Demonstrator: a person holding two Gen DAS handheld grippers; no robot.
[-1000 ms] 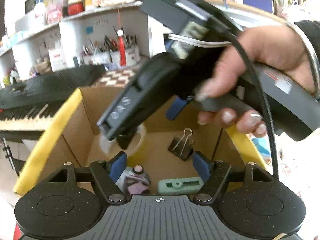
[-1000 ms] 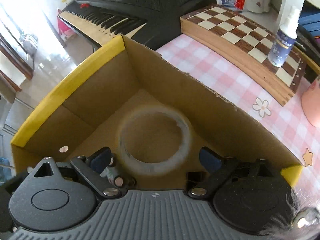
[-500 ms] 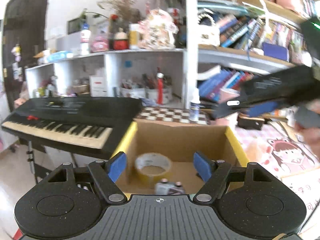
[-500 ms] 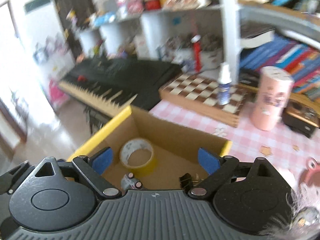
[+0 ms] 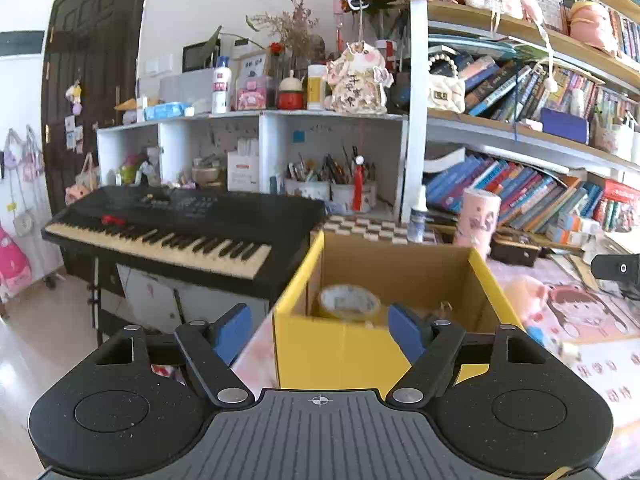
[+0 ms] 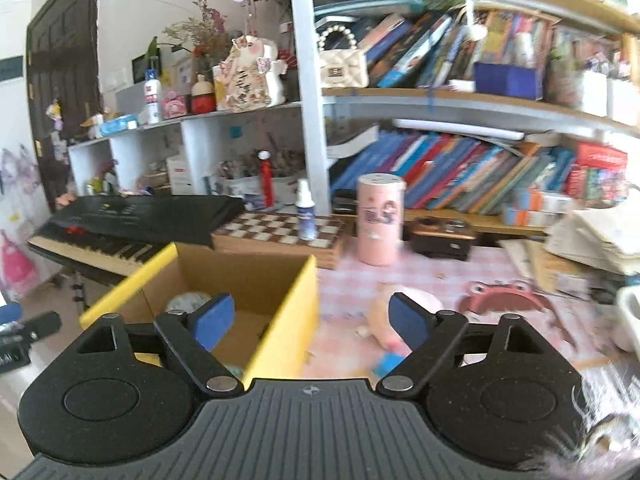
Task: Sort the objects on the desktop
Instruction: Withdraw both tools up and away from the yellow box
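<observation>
A yellow-edged cardboard box [image 5: 340, 344] stands on the pink desk, also in the right wrist view [image 6: 280, 320]. A roll of tape [image 5: 349, 301] lies inside it, seen too in the right wrist view [image 6: 187, 303]. My left gripper [image 5: 319, 330] is open and empty, held back from the box's near wall. My right gripper [image 6: 307, 322] is open and empty, above the box's right edge. A small blue object [image 6: 386, 362] lies on the desk below it.
A black keyboard [image 5: 176, 232] stands left of the box. Behind the box are a chessboard [image 6: 280, 232], a spray bottle [image 6: 306, 212], a pink canister [image 6: 380, 220] and a brown device [image 6: 442, 238]. A pink plush [image 6: 384, 312] and red frog mat [image 6: 504, 300] lie to the right.
Both grippers have pulled up and back out of the box. The tape roll, released by the right gripper, now lies in the box. The right gripper has swung right over the desk.
</observation>
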